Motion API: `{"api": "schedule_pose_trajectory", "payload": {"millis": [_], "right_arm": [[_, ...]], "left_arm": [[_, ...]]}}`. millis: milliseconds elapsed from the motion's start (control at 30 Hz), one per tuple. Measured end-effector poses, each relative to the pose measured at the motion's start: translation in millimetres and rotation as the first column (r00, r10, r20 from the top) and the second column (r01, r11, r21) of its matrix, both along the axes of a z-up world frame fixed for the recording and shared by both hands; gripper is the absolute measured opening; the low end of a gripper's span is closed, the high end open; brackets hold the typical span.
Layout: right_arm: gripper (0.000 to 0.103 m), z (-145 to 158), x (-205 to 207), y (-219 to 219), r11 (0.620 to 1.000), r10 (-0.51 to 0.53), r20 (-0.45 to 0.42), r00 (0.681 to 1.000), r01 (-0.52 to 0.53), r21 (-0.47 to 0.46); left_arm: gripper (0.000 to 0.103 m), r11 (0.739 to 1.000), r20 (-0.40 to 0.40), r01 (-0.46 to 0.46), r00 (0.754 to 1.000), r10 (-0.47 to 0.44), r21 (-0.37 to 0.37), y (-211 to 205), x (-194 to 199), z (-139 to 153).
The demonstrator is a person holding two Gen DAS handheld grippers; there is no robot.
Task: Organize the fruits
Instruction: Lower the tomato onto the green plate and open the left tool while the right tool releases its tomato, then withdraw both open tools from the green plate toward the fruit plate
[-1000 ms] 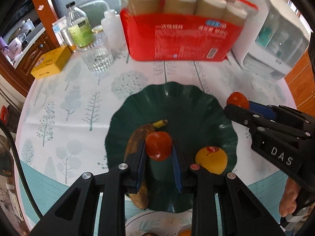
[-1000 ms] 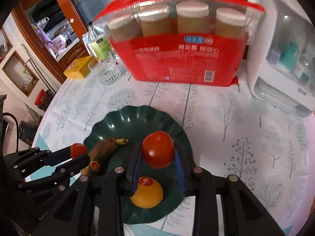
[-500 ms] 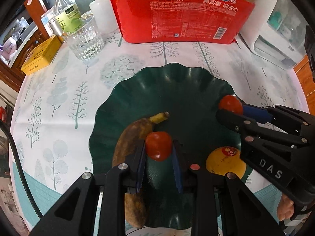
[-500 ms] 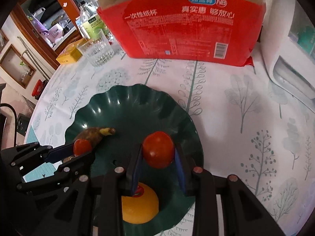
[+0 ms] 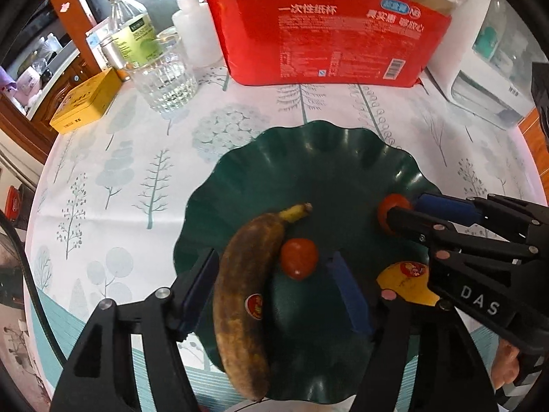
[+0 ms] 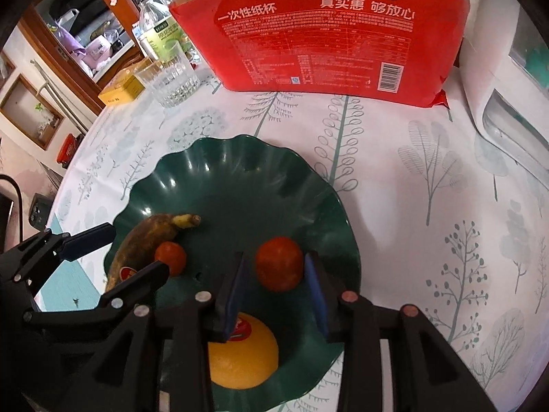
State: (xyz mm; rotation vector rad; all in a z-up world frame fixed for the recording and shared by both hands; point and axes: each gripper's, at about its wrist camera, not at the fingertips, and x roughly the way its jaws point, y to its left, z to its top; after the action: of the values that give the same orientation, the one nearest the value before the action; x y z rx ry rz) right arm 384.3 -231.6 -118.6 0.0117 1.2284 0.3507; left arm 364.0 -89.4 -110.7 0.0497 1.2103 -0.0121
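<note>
A browned banana (image 5: 245,295) lies lengthwise at lower centre of the green scalloped plate (image 5: 308,158), a small red tomato (image 5: 298,258) touching its right side; a second tomato (image 6: 278,263) and a stickered orange (image 6: 245,357) sit further right

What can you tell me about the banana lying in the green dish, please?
The banana is overripe: its peel is mostly brown and mottled, with only the short stem end yellow. A small red oval sticker sits on its side. It lies flat and whole in the left part of the green dish, stem pointing toward the dish's middle, its far end near the rim. A small tomato rests against its side. The open left gripper straddles it; whether a finger touches it is unclear.
</note>
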Motion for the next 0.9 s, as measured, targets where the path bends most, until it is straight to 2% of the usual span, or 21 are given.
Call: {"api": "schedule_pose_trajectory", "payload": {"millis": [367, 500, 700, 800, 900], "right_arm": [[0.038, 20.8, -10.8, 3.3, 1.000, 0.008, 0.040, 0.999, -0.007, -0.015], [0.038, 28.5, -17.5, 2.8, 1.000, 0.008, 0.048, 0.999, -0.007, -0.022], [0.038, 44.3, -31.2, 4.1, 0.999, 0.000, 0.063, 0.998, 0.002, -0.034], [0.038, 55.2, -40.1, 4.6, 0.999, -0.009, 0.071, 0.997, 0.011, -0.030], [0.039, 70.0, -51.9, 7.0, 0.999, -0.015, 0.089, 0.996, 0.017, -0.027]], "left_arm": [[0.069, 1.000, 0.021, -0.018, 1.000, 0.018, -0.003, 9.6, -12.7, 14.6], [0.074, 0.999, 0.032, -0.032, 0.999, 0.032, -0.008, 14.2, -19.1, 21.6], [0.076, 0.999, 0.058, -0.039, 0.998, 0.040, -0.023, 20.3, -33.8, 42.3], [0.085, 0.998, 0.072, -0.056, 0.996, 0.058, -0.028, 25.5, -41.8, 55.5], [0.086, 0.997, 0.093, -0.063, 0.993, 0.067, -0.043, 32.3, -53.6, 72.1]]}}
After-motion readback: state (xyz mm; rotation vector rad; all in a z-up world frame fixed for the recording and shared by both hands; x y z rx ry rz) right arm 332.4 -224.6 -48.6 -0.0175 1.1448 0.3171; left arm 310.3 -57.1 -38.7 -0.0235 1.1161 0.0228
